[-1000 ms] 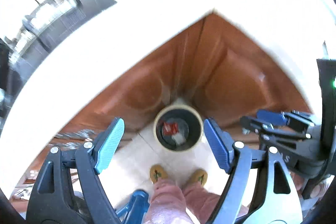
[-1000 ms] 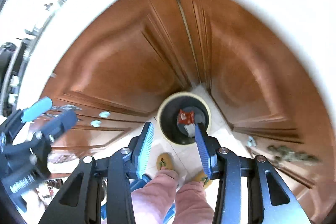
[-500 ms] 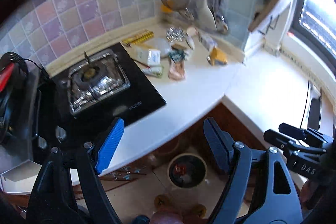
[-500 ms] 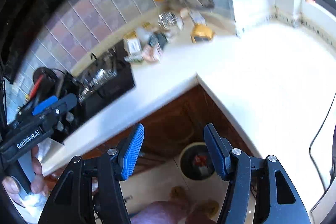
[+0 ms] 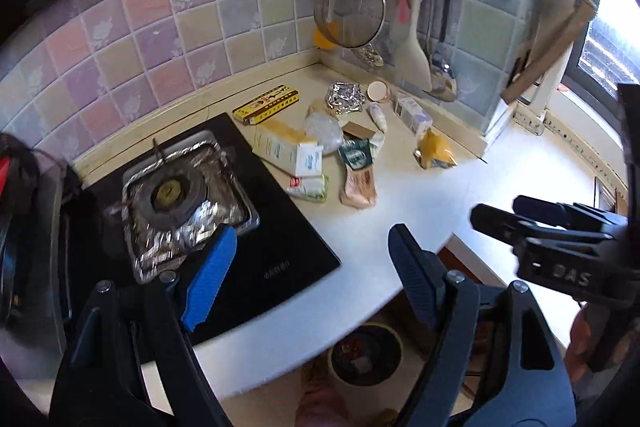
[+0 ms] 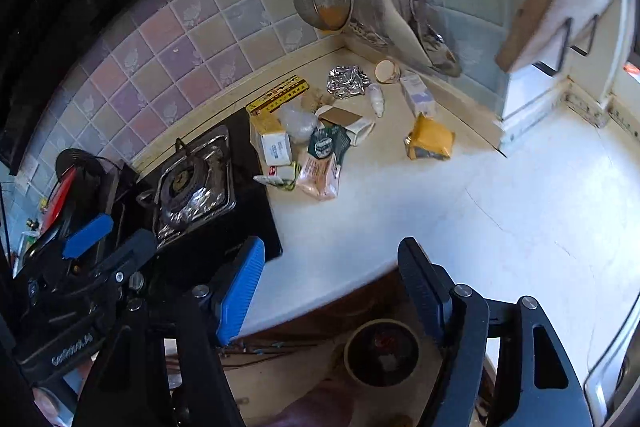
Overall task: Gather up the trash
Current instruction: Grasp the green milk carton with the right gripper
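Trash pile: a loose heap of wrappers, cartons and foil lay on the white desk point(image 5: 420, 211) in the corner beside the black hob point(image 5: 256, 251), well apart from both claws.
Bin: a round cream-rimmed bin point(image 6: 382, 353) stood on the floor under the desk edge, with some scraps already inside.
Left claw point(image 5: 308, 279): jaws stood wide apart with nothing between them, hanging above the desk edge.
Right claw point(image 6: 334, 285): jaws had just been opening and stood apart, empty.
Foil ball point(image 5: 345, 98): crumpled, shiny, very light; judged to crush under the pads, so a pinch across its bulk should hold.
Pink packet point(image 5: 359, 186): flat, soft printed film, probably slippery; best taken at a puckered end or raised edge, not flat on.
Yellow pouch point(image 5: 435, 151): slack and wrinkled, lying alone nearest the right side; a fold on top looked the easiest purchase.
White carton point(image 5: 280, 147): stiff card with square edges, light; a grip across the narrow sides should be firm.
Yellow flat box point(image 5: 266, 104): long, thin, rigid, lying by the tiled wall; take it across its width.
Clear plastic bag point(image 5: 323, 127): thin and floppy, likely to slip or drag neighbours along.
Small white bottle point(image 5: 378, 115): smooth and rounded, lying on its side, liable to roll.
Risk: pieces overlap, so one lift may pull a second piece.
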Demonstrator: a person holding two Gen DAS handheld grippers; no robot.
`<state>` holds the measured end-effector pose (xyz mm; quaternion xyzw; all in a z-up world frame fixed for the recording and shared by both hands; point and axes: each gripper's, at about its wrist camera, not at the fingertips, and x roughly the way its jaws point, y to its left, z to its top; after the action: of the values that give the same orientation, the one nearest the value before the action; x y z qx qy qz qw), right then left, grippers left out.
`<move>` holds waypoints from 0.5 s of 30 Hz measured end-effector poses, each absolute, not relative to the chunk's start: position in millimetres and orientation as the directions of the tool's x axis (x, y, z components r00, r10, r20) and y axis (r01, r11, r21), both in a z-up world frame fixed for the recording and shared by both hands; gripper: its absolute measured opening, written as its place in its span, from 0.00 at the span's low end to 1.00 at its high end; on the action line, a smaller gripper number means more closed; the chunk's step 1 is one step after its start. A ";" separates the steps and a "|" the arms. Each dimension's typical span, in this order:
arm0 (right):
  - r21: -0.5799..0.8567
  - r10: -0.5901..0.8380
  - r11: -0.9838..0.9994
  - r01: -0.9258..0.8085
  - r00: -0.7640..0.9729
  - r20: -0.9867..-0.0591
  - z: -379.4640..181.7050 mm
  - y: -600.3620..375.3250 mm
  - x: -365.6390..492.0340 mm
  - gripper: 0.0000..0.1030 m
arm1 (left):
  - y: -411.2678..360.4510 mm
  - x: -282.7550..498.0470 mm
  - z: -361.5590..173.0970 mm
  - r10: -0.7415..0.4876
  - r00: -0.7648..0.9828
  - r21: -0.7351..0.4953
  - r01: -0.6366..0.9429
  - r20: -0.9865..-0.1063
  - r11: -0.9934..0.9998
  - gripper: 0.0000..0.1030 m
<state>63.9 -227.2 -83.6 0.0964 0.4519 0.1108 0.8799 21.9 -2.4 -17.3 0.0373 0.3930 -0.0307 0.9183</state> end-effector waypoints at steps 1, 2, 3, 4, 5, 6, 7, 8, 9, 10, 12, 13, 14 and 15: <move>0.271 0.279 0.958 -0.100 0.559 -0.781 -92.1 -221.9 79.2 0.69 | 4.0 37.9 -19.0 -0.038 0.684 0.038 0.096 -0.728 0.995 0.74; 0.273 0.278 0.958 -0.092 0.551 -0.787 -97.8 -216.2 96.0 0.69 | 8.3 48.9 -20.7 -0.047 0.680 0.032 0.102 -0.732 0.994 0.74; 0.273 0.273 0.958 -0.081 0.539 -0.797 -104.0 -207.4 116.4 0.69 | 16.0 67.8 -23.6 -0.064 0.671 0.019 0.115 -0.739 0.993 0.74; 0.272 0.269 0.959 -0.074 0.531 -0.804 -114.2 -202.4 129.2 0.69 | 21.3 78.4 -26.4 -0.074 0.665 0.011 0.122 -0.743 0.992 0.74; 0.269 0.261 0.961 -0.062 0.517 -0.815 -122.4 -194.3 148.5 0.69 | 27.8 94.1 -29.9 -0.086 0.655 0.000 0.130 -0.751 0.992 0.74; 0.266 0.254 0.963 -0.051 0.506 -0.824 -131.7 -188.0 163.2 0.69 | 34.7 111.2 -35.1 -0.095 0.642 -0.010 0.135 -0.761 0.991 0.74; 0.264 0.248 0.964 -0.039 0.494 -0.833 -141.8 -182.1 178.6 0.69 | 40.0 125.0 -39.6 -0.103 0.631 -0.018 0.141 -0.769 0.990 0.74; 0.261 0.240 0.965 -0.024 0.479 -0.844 -152.2 -175.4 196.5 0.69 | 45.3 139.4 -45.6 -0.112 0.618 -0.026 0.146 -0.778 0.989 0.74; 0.258 0.234 0.966 -0.014 0.468 -0.852 -163.1 -171.4 208.1 0.69 | 50.9 155.1 -52.6 -0.121 0.603 -0.037 0.149 -0.789 0.988 0.74; 0.254 0.226 0.967 -0.002 0.455 -0.861 -173.8 -166.7 221.8 0.69 | 56.1 171.3 -59.9 -0.131 0.587 -0.049 0.153 -0.799 0.987 0.74; 0.240 0.207 0.970 0.025 0.427 -0.880 -195.5 -159.0 247.7 0.69 | 63.1 194.8 -72.3 -0.146 0.562 -0.067 0.160 -0.814 0.985 0.74; 0.234 0.199 0.972 0.035 0.415 -0.888 -204.8 -156.5 257.1 0.69 | 66.1 208.7 -79.7 -0.156 0.546 -0.078 0.164 -0.823 0.983 0.74; 0.230 0.194 0.972 0.044 0.405 -0.894 -213.0 -154.8 263.7 0.69 | 67.6 218.2 -85.4 -0.165 0.534 -0.088 0.166 -0.829 0.982 0.74; 0.222 0.183 0.973 0.058 0.386 -0.904 -223.2 -152.4 273.7 0.69 | 69.0 228.7 -91.4 -0.176 0.521 -0.102 0.169 -0.835 0.980 0.74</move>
<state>273.8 -152.4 -223.2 0.1090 0.5527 0.0379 0.8253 228.7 69.0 -91.4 -0.0038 0.4794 -0.0989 0.8720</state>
